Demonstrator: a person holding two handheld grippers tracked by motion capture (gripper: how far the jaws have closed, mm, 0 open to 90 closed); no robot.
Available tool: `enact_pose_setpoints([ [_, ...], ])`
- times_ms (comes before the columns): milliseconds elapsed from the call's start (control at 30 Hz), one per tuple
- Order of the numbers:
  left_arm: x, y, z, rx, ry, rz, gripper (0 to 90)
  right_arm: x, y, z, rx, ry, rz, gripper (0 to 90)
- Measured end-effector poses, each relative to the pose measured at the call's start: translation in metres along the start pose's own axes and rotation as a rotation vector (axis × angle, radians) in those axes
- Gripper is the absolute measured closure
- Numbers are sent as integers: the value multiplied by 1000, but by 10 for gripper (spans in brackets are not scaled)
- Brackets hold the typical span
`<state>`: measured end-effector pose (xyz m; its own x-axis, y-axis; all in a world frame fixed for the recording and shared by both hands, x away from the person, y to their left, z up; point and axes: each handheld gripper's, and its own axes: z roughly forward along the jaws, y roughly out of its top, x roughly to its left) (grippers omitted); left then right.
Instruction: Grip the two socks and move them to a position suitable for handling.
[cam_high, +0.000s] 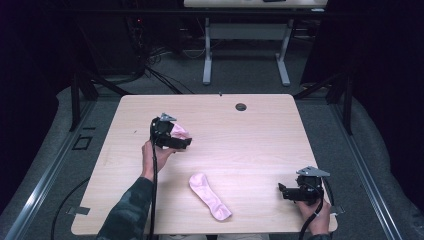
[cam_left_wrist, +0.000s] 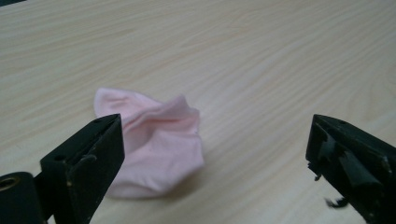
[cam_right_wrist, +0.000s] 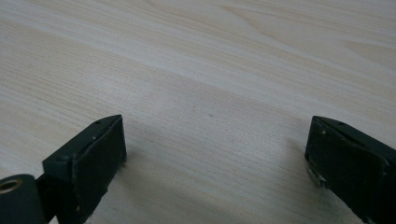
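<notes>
- No brand, label or writing can be read on anything here.
- A flat pink sock (cam_high: 210, 196) lies on the desk (cam_high: 250, 135) near the front edge, its long axis running diagonally from upper left to lower right in the high view, rounded at both ends.
- A second pink sock (cam_left_wrist: 154, 142), crumpled into a soft, folded lump of smooth knit, sits on the desk's left half, just ahead of the left gripper (cam_left_wrist: 212, 158).
- The left gripper's black jaws are spread wide, one at each side of the crumpled sock, not touching it.
- The right gripper (cam_right_wrist: 215, 158), near the desk's front right corner, has its jaws spread over bare pale wood-grain surface.
</notes>
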<state>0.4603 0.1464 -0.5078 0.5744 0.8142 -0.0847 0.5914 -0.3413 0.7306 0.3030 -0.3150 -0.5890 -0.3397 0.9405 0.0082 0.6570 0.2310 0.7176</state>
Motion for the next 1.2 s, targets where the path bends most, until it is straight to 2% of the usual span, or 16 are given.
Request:
enact_pose_setpoints([
  [33, 5, 3, 5, 9, -13, -5, 63, 0, 0, 0, 2, 1, 0, 48],
  [100, 11, 7, 14, 32, 14, -8, 99, 0, 0, 0, -1, -4, 2, 48],
  [133, 15, 8, 21, 49, 11, -29, 114, 0, 0, 0, 0, -1, 1, 48],
  [167, 18, 8, 27, 62, 29, -22, 127, 0, 0, 0, 2, 1, 0, 48],
  [200, 20, 8, 34, 86, 28, -20, 159, 0, 0, 0, 2, 1, 0, 48],
  [267, 23, 6, 42, 131, 22, -30, 158, 0, 0, 0, 2, 1, 0, 48],
  [333, 25, 2, 52, 162, 27, -38, 212, 0, 0, 0, 2, 1, 0, 48],
  [567, 26, -4, 67, 212, 45, -28, 414, 0, 0, 0, 3, 1, -1, 48],
  [600, 26, -6, 69, 217, 38, -25, 428, 0, 0, 0, 2, -1, 0, 48],
  [700, 25, -8, 69, 205, 49, -19, 490, 0, 0, 0, 2, -1, 0, 48],
  [767, 25, -9, 69, 197, 71, -15, 542, 0, 0, 0, 2, 0, 0, 48],
  [800, 26, -11, 69, 191, 63, -17, 575, 0, 0, 0, 3, 2, -1, 48],
  [867, 25, -13, 69, 171, 86, -12, 623, 0, 0, 0, 0, -3, 1, 49],
  [1033, 26, -16, 68, 153, 120, -23, 744, 0, 0, 0, 1, -2, 0, 49],
  [1100, 26, -17, 68, 140, 134, -41, 795, 0, 0, 0, 1, 0, 0, 49],
  [1200, 25, -18, 67, 143, 143, -33, 837, 0, 0, 0, 1, -2, 1, 49],
])
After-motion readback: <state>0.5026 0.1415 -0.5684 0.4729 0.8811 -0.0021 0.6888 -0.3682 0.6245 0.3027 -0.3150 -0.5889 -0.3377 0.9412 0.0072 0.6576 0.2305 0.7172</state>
